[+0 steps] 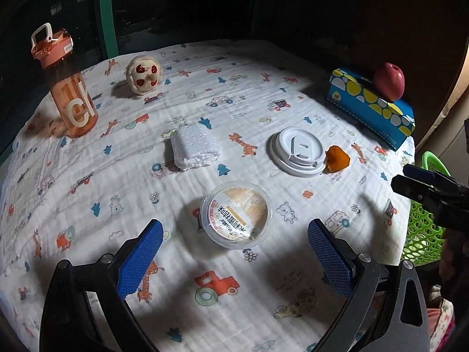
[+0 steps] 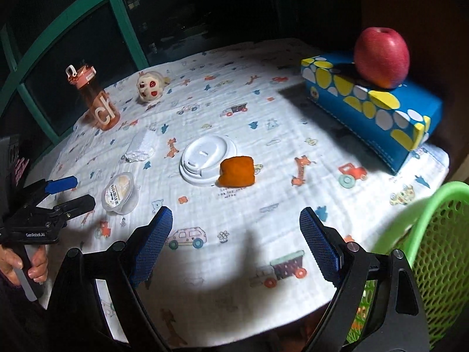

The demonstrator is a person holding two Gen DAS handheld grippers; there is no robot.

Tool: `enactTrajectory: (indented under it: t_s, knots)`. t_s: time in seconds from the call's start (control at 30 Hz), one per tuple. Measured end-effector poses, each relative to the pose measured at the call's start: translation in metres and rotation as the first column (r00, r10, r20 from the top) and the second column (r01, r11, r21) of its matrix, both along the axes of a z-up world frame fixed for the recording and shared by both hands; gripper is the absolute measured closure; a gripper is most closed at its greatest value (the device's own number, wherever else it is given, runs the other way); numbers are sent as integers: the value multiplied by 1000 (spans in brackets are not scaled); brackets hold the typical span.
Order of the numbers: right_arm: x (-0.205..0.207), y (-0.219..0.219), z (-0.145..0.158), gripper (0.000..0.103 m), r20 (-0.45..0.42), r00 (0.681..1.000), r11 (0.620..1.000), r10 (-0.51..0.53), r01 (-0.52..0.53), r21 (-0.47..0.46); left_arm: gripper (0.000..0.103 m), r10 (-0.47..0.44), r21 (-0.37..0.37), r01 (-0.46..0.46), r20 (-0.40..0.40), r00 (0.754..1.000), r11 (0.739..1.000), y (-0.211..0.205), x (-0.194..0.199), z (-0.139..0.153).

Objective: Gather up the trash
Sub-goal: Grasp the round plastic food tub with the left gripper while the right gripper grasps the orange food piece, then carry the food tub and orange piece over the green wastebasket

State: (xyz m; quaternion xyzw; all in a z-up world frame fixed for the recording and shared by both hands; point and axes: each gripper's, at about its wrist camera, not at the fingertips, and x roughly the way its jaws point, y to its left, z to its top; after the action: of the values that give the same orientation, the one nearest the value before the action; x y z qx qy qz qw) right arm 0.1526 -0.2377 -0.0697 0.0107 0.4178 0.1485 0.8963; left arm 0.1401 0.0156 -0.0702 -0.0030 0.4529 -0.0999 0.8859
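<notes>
Two hand-held grippers are being held over a table covered by a printed cloth [image 1: 263, 111]. The left gripper [image 1: 234, 252] is being presented with its jaws apart and empty, the small lidded cup [image 1: 236, 214] lying just beyond them at twelve o'clock in the left wrist view. The right gripper [image 2: 234, 234] is likewise being held with jaws apart and nothing between them, the orange scrap [image 2: 236, 171] lying at twelve o'clock in its own view and touching the white cup lid [image 2: 205, 154] at its ten o'clock. A white foam lump [image 1: 195, 146] is lying at eleven o'clock of the cup; the green basket [image 2: 433, 249] is standing off the table edge at three o'clock. Likely faults are being indicated: the flat lid being dragged with the scrap, the cloth being pinched and pulled, and the bottle [image 1: 66, 85], toy [image 1: 143, 74], apple [image 2: 381, 58] and blue box [image 2: 372, 105] being mistaken for trash.
</notes>
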Motion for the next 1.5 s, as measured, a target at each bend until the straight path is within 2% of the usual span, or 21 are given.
enactTrajectory:
  t_s: [0.3,0.4,0.67,0.73,0.97,1.0,1.13,1.2,1.5]
  knots:
    - [45,25,-30,22,-42,999,999,16,-17,-37,7,-14,0,14,-42,999,1000,4,15,-17]
    - [55,28,-37,30,-60,998,999,9,-11,-34,7,-23,-4,23,-52,998,1000,2,21,-22]
    - [71,26,-47,37,-73,997,998,-39,36,-50,7,-35,-24,33,-79,996,999,-1,33,-31]
    - [74,25,-50,44,-86,995,998,-47,43,-44,7,-38,-26,35,-85,996,999,-2,35,-34]
    - [76,27,-54,54,-82,996,997,-46,40,-69,9,-45,-32,42,-95,994,999,-5,39,-40]
    - [76,27,-54,57,-81,996,997,-45,40,-72,12,-47,-35,43,-98,994,998,-5,40,-41]
    - [72,27,-52,58,-71,997,996,-41,35,-76,30,-58,-54,51,-120,991,997,-6,43,-44]
    - [68,25,-49,58,-68,997,997,-40,35,-67,35,-60,-64,53,-123,991,997,-6,43,-45]
    - [38,10,-25,58,-32,999,999,-38,36,-39,37,-58,-87,49,-105,993,995,-5,34,-35]
